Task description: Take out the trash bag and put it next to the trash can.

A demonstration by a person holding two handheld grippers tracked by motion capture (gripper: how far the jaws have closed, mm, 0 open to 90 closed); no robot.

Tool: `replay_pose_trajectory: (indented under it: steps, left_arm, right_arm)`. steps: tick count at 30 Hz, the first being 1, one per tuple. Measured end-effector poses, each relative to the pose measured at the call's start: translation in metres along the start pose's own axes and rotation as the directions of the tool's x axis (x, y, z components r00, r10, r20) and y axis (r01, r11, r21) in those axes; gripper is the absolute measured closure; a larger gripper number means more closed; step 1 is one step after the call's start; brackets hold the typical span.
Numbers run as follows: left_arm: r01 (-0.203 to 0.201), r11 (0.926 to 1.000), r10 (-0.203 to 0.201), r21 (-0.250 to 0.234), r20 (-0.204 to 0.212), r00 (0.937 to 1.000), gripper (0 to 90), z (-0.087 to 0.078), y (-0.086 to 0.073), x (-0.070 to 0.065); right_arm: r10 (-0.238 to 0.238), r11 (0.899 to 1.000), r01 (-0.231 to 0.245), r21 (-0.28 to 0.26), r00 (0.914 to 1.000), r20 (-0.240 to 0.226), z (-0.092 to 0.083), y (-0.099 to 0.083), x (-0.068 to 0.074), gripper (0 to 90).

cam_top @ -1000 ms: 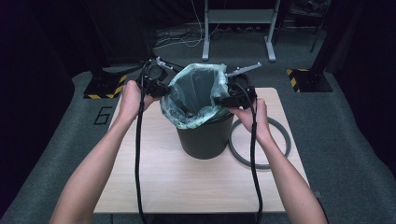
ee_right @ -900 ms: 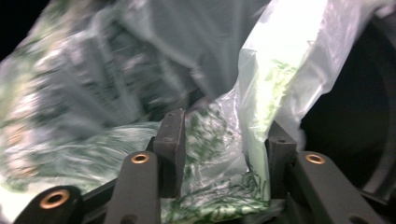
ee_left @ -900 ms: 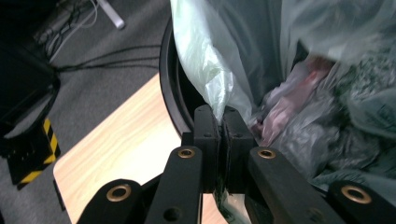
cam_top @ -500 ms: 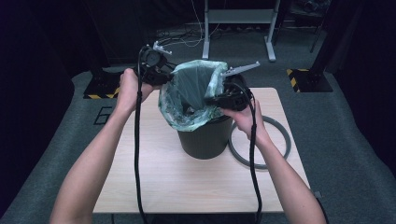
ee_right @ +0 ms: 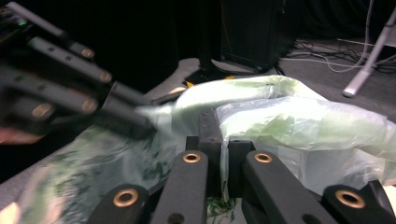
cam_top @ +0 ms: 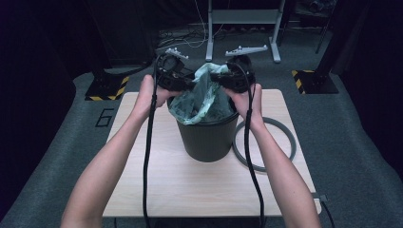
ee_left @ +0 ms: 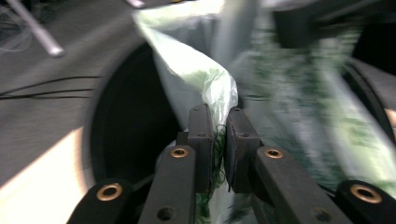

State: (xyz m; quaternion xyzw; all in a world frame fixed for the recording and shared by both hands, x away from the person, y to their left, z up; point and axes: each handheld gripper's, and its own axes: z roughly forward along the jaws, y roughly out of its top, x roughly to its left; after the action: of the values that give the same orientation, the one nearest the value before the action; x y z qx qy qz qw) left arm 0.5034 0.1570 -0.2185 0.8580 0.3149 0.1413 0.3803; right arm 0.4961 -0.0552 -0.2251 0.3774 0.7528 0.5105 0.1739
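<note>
A dark green bin (cam_top: 207, 140) stands mid-table with a pale green plastic bag (cam_top: 202, 95) in it. Both hands hold the bag's top gathered above the bin's mouth. My left gripper (cam_top: 191, 79) is at the bag's left side; its pads pinch a fold of the film (ee_left: 212, 88), and the jaws (ee_left: 219, 119) have just been opening a little with the film still between them. My right gripper (cam_top: 215, 76) is shut on the bag's right side (ee_right: 289, 121); its jaws (ee_right: 224, 133) nip the film. The left gripper (ee_right: 70, 84) shows blurred close by.
A grey ring (cam_top: 288, 142) lies flat on the wooden table (cam_top: 142, 190) just right of the bin, and the right gripper's cable crosses it. Behind the table stand a metal frame (cam_top: 242, 19) and striped floor bases (cam_top: 102, 88).
Both hands have risen and come together. The bag, earlier spread wide over the bin's rim, is now bunched and lifted above the bin. The right jaws have shut on it.
</note>
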Motion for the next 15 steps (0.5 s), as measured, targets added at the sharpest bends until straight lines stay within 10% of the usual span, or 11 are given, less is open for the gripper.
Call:
replay_pose_trajectory:
  steps: [7,12,15]
  left_arm:
    - [0.015,0.9999,-0.014,-0.004,0.112,0.9937,44.6,0.009,-0.001,-0.003]
    - [-0.022,0.9994,0.019,0.027,0.113,0.9934,25.7,0.014,0.002,-0.013]
    - [-0.089,0.9912,0.085,0.098,0.04,0.9956,29.8,0.023,0.001,-0.023]
  right_arm:
    - [-0.026,0.999,0.023,0.044,0.9982,0.054,0.016,-0.003,0.0,89.3]
    - [-0.013,0.999,0.011,0.051,0.9986,0.051,0.023,-0.003,-0.001,89.1]
    - [-0.002,0.999,0.002,0.046,0.9998,0.02,0.024,-0.003,0.001,88.0]
